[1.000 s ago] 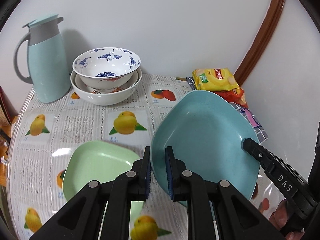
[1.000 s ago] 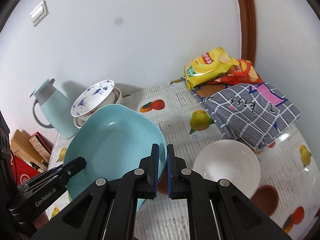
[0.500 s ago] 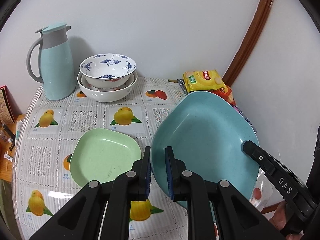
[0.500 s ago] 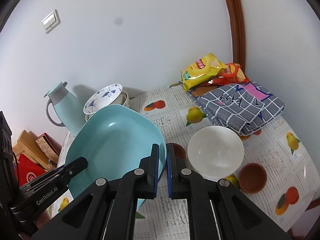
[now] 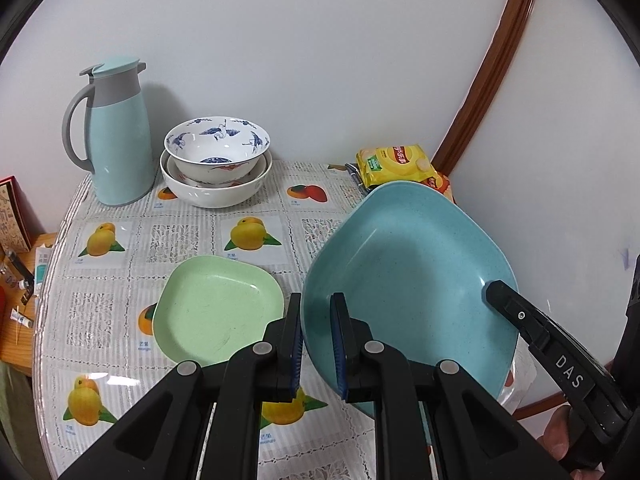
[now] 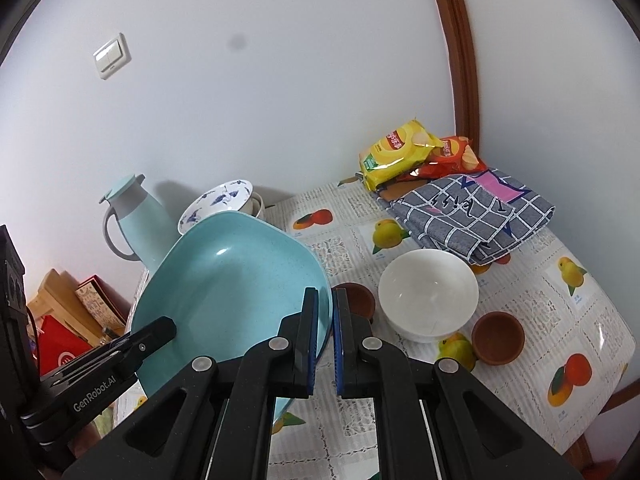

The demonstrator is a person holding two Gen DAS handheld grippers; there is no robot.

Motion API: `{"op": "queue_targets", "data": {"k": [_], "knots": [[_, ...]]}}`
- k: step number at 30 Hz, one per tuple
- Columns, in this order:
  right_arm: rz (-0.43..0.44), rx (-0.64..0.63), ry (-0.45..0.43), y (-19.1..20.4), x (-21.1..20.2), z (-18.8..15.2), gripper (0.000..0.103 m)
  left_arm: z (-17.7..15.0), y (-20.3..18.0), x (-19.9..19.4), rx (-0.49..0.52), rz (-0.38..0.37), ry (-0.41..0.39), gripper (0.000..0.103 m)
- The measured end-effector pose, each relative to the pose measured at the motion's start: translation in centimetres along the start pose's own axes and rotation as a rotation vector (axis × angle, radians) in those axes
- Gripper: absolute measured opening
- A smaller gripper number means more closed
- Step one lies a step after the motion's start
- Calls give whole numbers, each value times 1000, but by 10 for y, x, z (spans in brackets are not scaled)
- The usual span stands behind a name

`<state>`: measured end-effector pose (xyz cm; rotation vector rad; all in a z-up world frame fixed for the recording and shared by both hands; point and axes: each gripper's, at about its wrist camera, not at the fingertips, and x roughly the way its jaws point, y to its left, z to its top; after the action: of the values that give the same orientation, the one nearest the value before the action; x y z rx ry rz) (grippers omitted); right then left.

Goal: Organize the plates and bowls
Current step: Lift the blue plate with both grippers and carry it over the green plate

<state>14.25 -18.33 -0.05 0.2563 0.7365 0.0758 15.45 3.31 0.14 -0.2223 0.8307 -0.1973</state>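
Both grippers hold a large blue plate (image 5: 412, 280) up above the table, tilted. My left gripper (image 5: 316, 344) is shut on its left rim; my right gripper (image 6: 324, 344) is shut on its right rim, where the plate (image 6: 232, 288) fills the left of that view. A green plate (image 5: 216, 308) lies flat on the table below and left of the blue one. Stacked bowls with a blue-patterned bowl (image 5: 218, 148) on top stand at the back. A white bowl (image 6: 428, 292) and two small brown bowls (image 6: 498, 336) sit on the right side.
A pale blue jug (image 5: 116, 136) stands at the back left beside the bowl stack. Yellow and red snack bags (image 6: 400, 152) and a folded checked cloth (image 6: 472, 212) lie at the back right. The table's edge (image 5: 52, 264) drops to clutter on the left.
Both grippers have lifted the blue plate higher and pulled back; the table looks smaller and further below in both views. Both grips are unchanged.
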Motion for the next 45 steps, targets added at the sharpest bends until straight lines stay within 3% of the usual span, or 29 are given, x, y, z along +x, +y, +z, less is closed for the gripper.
{"op": "queue_targets", "data": {"k": [23, 45], "knots": [[40, 0, -14, 28, 3, -1, 6, 3, 27, -16, -8, 21, -13, 13], [107, -66, 167, 84, 105, -38, 6, -18, 117, 37, -140, 139, 104, 13]]}}
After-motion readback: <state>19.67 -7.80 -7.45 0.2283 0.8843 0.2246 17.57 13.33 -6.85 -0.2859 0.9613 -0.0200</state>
